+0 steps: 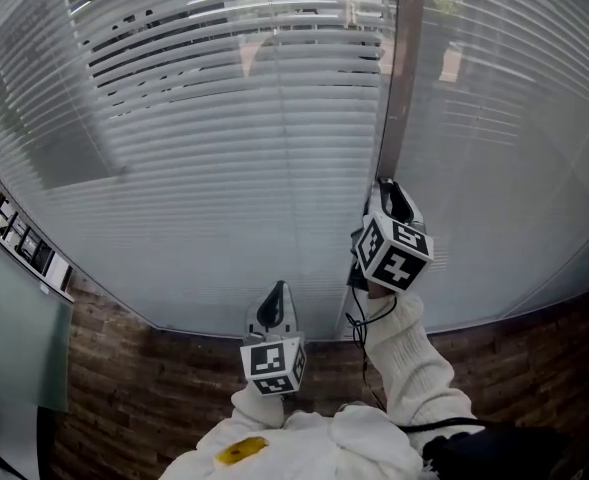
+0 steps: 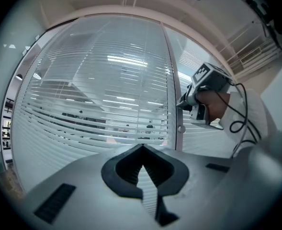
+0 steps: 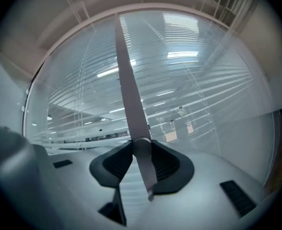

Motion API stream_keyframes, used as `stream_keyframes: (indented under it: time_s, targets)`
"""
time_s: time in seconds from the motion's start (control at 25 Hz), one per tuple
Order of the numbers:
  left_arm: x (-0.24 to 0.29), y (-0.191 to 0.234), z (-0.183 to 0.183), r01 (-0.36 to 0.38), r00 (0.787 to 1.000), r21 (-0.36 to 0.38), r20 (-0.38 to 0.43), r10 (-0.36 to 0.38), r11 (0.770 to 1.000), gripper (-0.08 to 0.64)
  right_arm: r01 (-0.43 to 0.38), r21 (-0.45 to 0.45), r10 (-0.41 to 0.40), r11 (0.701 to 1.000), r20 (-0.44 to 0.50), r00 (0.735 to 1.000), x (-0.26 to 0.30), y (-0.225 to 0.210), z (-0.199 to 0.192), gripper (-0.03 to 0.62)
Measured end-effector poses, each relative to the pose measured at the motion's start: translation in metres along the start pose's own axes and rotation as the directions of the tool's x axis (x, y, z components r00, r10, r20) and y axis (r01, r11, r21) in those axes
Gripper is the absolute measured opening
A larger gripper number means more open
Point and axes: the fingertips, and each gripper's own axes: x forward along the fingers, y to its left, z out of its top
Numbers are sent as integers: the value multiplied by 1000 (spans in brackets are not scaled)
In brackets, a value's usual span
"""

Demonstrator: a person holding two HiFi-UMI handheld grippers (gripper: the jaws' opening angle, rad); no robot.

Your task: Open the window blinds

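Right gripper (image 3: pixel 141 146) clamps the grey tilt wand (image 3: pixel 128 80) between the two blinds (image 1: pixel 214 198), slats (image 1: pixel 154 58) mostly closed, and the left gripper (image 2: pixel 141 150) hangs shut and empty — a hasty twist could let the smooth wand slip from its grip.

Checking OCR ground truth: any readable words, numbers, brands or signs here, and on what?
No readable text.
Cube on left gripper, cube on right gripper: square markers only, no letters.
Wand: no print visible.
Small panels at the head view's left edge: too small to read.
Orange patch behind blinds: blurred.
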Motion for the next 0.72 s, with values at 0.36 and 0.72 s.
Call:
stream_keyframes:
  time_s: [0.36, 0.72]
  targets:
    - [3, 4, 3, 2, 1000, 8, 4, -2, 1000, -2, -57, 417, 61, 907, 6, 998, 0, -4, -1, 132]
    - [6, 4, 4, 15, 1000, 14, 2, -15, 1000, -2, -90, 685, 62, 723, 66, 996, 0, -7, -1, 132]
